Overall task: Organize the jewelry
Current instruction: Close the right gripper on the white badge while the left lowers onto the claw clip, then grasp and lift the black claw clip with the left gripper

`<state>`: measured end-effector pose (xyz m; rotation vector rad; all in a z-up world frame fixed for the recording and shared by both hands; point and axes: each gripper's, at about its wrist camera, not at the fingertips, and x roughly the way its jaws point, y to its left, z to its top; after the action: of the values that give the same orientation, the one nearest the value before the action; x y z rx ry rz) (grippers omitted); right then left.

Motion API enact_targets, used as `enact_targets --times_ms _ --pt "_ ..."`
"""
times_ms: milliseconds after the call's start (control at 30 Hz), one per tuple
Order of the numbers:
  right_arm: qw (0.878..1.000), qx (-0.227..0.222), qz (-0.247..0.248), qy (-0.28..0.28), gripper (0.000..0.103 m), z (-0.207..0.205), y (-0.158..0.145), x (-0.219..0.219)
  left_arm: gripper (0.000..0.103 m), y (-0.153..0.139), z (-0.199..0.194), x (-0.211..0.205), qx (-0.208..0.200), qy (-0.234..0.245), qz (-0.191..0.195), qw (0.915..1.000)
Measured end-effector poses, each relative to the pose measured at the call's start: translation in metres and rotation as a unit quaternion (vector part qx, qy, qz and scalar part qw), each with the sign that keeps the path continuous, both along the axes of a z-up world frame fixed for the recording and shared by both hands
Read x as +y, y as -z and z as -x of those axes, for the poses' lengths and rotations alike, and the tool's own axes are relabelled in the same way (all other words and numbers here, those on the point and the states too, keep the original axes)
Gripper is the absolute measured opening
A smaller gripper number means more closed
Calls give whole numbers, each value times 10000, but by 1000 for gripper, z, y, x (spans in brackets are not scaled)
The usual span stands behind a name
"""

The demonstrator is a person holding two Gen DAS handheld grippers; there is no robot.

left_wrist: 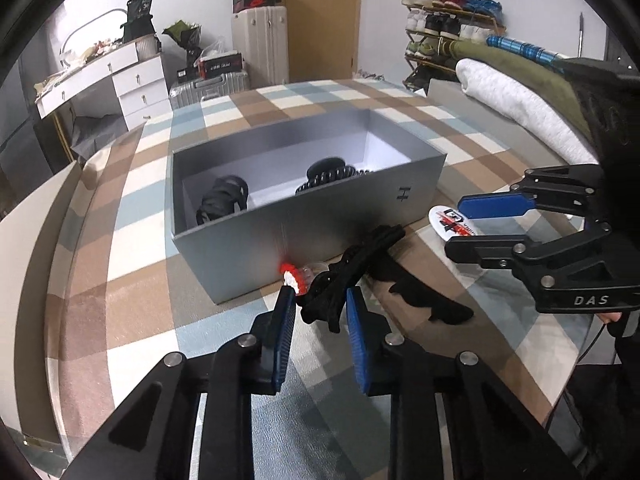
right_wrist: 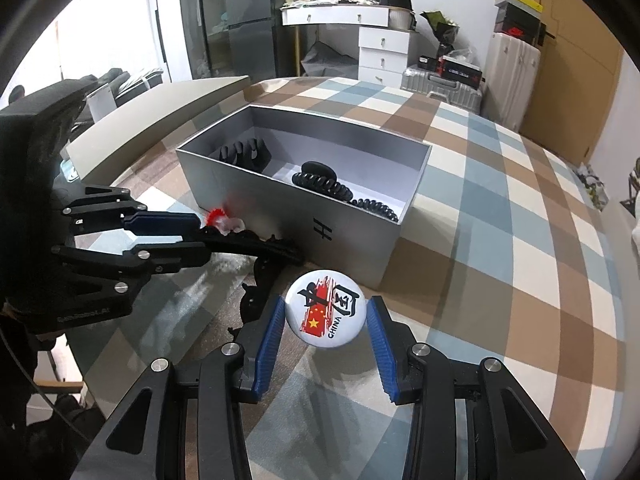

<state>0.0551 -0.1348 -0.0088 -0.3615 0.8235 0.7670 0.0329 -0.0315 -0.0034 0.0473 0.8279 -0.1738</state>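
Landmark: one grey open-top box sitting on the checked tablecloth, so everything below is placed relative to that.

Inside the box: three things that I can count. One black claw clip at the box's left end in the left wrist view, one black oval clip around the middle, and one black coiled spiral tie lying right against it and trailing toward the other end.

Outside the box, front wall side: one long black hair clip just in front of the wall, raised off the cloth at an angle. One small red and white piece right at the foot of the wall, too blurry to say what it is.

Left gripper: its two blue fingers sit on either side of the long black clip's near end, apparently pinching it, though I can't tell how firm the grip is.

Badge: one round white pin badge with a red flag print and "CHINA" on it, lying flat on the cloth near the box's front corner.

Right gripper: spread wide, one finger on each side of the badge, gaps visible on both sides, so not gripping anything.

Background: one white dresser well behind the box.
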Motion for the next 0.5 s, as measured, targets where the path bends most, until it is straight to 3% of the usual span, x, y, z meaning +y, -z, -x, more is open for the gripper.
enact_targets --times_ms 500 --pt "9997 -122 -194 56 41 0 -10 -6 20 -15 6 2 -266 105 113 9995"
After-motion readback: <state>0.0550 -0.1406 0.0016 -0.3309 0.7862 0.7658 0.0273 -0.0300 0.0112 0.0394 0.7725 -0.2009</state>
